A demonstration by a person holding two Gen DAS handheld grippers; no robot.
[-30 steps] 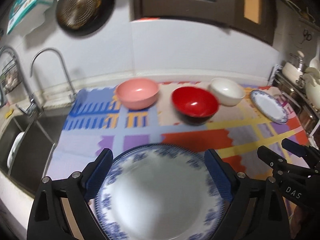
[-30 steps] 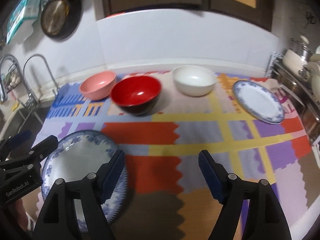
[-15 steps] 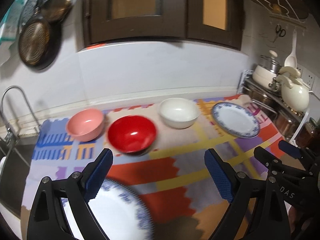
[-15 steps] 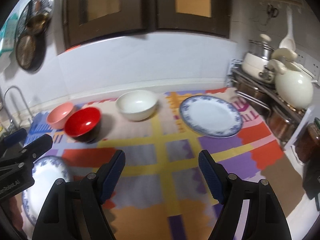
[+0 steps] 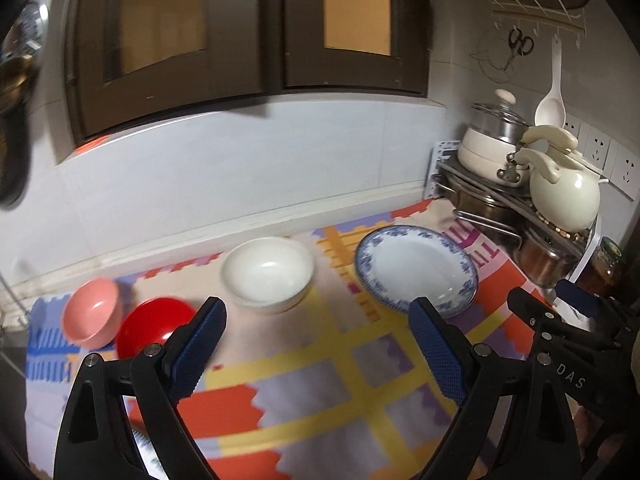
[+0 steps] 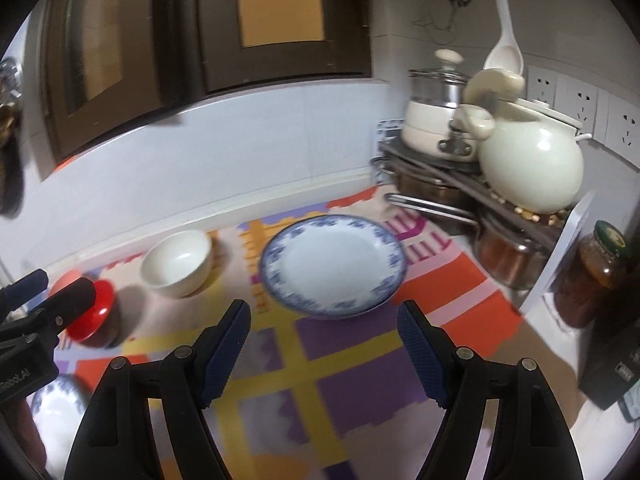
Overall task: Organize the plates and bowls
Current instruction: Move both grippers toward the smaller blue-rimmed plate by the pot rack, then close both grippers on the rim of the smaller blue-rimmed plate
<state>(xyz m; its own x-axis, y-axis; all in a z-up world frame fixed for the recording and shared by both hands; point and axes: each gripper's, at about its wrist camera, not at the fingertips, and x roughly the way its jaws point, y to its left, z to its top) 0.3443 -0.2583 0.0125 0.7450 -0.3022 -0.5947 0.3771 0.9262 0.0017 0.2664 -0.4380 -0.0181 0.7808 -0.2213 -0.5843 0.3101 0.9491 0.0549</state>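
- Judging from how the dishes lie, little of the sorting appears to be done — nothing is stacked yet, and each piece sits apart on the patterned mat [image 5: 320, 380].
- Both grippers are carried empty: the left gripper [image 5: 316, 350] is seen with its jaws spread wide and nothing between them, and the right gripper [image 6: 324, 346] is likewise spread and holding nothing.
- A blue-rimmed plate [image 6: 332, 264] is found toward the right end of the mat, near the pot rack [image 6: 460, 184], directly ahead of the right gripper's open jaws.
- A second blue-rimmed plate [image 6: 56, 404] is glimpsed at the near left edge, well apart from the first — only a blurred part is shown.
- Three bowls are ranged along the back: a white bowl [image 5: 268, 274] just left of the far plate, then a red bowl [image 5: 154, 330], then a pink bowl [image 5: 90, 312] close beside the red one; whether these two touch cannot be told.
- Left to do, it may be judged: the two plates to be brought together and the three bowls to be nested or grouped.
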